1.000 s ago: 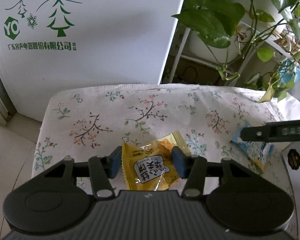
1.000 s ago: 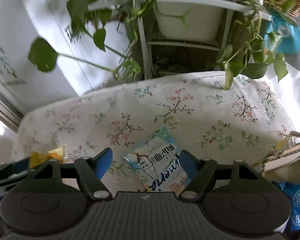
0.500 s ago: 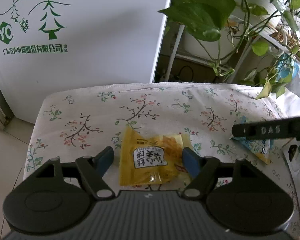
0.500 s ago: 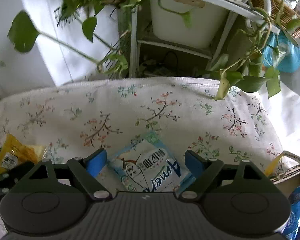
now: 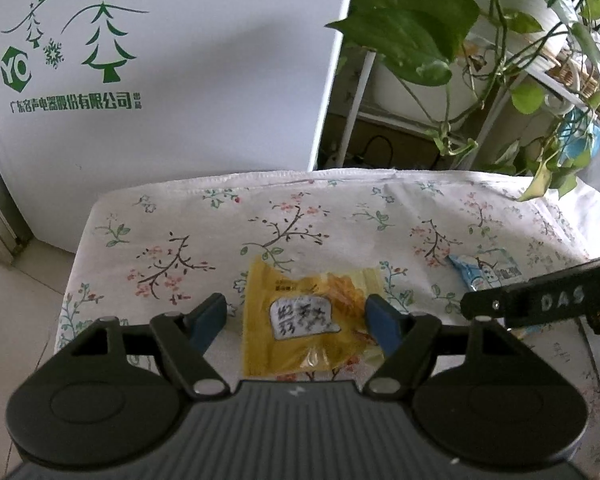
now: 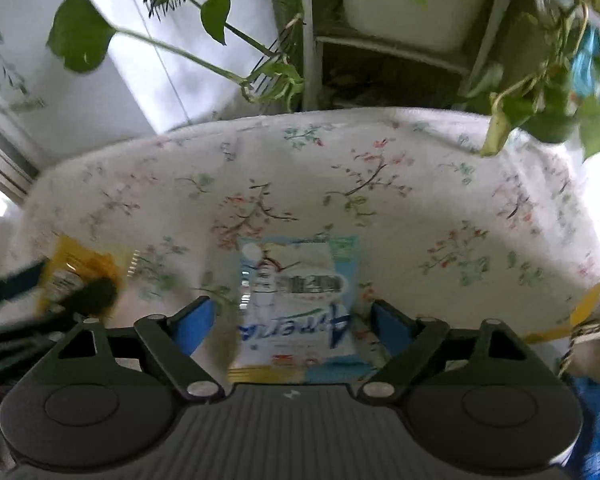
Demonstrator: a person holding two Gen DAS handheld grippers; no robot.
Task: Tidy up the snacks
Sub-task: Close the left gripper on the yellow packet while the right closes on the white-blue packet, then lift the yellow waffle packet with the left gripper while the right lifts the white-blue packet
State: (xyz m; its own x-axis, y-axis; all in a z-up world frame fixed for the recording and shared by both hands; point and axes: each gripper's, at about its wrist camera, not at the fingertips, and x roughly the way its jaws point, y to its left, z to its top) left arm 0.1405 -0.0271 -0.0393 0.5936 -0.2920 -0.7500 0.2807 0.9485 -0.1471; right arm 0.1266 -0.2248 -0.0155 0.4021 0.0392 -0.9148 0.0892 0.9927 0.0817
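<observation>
A yellow snack packet (image 5: 308, 316) lies flat on the floral tablecloth (image 5: 220, 232) between the open blue fingers of my left gripper (image 5: 296, 320), which is not gripping it. A light blue and white snack packet (image 6: 296, 300) lies on the cloth between the open fingers of my right gripper (image 6: 290, 326). The blue packet also shows at the right of the left wrist view (image 5: 484, 272), partly behind the right gripper's black arm. The yellow packet shows at the left of the right wrist view (image 6: 76, 268).
A white appliance box (image 5: 140, 80) with green printing stands behind the table at left. A white plant stand (image 5: 356, 92) with trailing green leaves (image 5: 412, 32) is behind at right. A woven basket edge (image 6: 592, 324) and a blue bag (image 6: 596, 420) sit at the right.
My left gripper has opened and let go of the yellow packet, which now lies flat. My right gripper has also opened wider around the blue packet. Both views have shifted slightly.
</observation>
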